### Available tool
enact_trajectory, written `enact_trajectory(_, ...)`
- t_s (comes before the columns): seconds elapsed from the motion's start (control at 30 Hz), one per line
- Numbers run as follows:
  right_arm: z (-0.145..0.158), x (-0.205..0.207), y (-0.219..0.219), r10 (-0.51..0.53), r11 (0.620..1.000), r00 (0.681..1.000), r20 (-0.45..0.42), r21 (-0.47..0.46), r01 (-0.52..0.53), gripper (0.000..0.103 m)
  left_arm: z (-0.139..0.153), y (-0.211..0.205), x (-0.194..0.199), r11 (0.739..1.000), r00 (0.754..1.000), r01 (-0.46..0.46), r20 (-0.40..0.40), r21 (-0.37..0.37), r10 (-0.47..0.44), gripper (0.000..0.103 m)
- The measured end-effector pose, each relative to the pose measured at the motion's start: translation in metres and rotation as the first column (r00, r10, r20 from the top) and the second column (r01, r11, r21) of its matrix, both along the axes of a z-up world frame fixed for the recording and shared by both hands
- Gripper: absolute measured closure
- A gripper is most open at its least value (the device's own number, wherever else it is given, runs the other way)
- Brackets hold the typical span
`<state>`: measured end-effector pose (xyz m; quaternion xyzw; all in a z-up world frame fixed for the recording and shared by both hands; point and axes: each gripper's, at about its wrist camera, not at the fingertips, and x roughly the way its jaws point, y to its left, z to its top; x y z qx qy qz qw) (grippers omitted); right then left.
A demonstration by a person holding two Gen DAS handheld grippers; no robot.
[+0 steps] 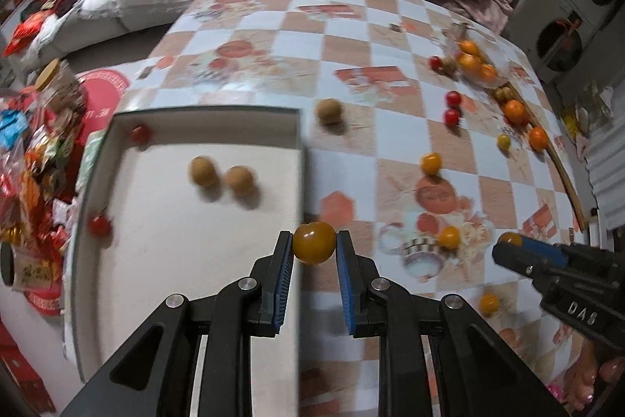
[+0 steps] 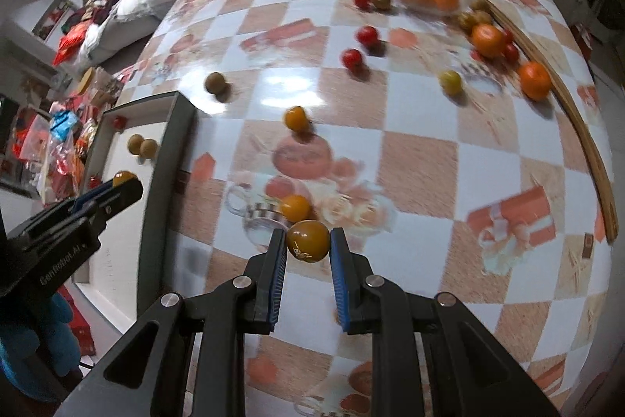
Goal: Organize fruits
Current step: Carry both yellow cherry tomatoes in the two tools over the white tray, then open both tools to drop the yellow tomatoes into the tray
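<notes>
Spreading across most of the frame: checkered tablecloth. Sitting at centre left: white tray, holding two longans. Clamping one yellow cherry tomato at bottom centre: left gripper. Pinching another yellow tomato at bottom centre: right gripper.

checkered table, white tray, scattered fruits
</notes>
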<state>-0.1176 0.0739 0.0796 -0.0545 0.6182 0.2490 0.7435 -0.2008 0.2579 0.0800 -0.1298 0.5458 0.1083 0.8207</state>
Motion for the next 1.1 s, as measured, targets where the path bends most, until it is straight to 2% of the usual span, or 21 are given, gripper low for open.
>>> enact_trajectory(0.3, 0.006, -0.009, 0.061, 0.127, 0.992, 0.992, 0.011, 0.019, -0.127, 0.079, -0.003, 0.047, -0.036, 0.992, 0.992, -0.127, -0.009, 0.009, 0.127, 0.079)
enact_trajectory(0.8, -0.005, -0.038, 0.173, 0.318, 0.947, 0.948, -0.013, 0.054, -0.317, 0.079, -0.024, 0.116, -0.091, 0.949, 0.949, -0.315, -0.035, 0.000, 0.314, 0.079)
enact_trajectory(1.1, -0.028, -0.041, 0.223, 0.383, 0.923, 0.923, -0.039, 0.037, -0.382, 0.079, -0.047, 0.132, -0.098, 0.939, 0.937, -0.343, -0.068, 0.014, 0.343, 0.079)
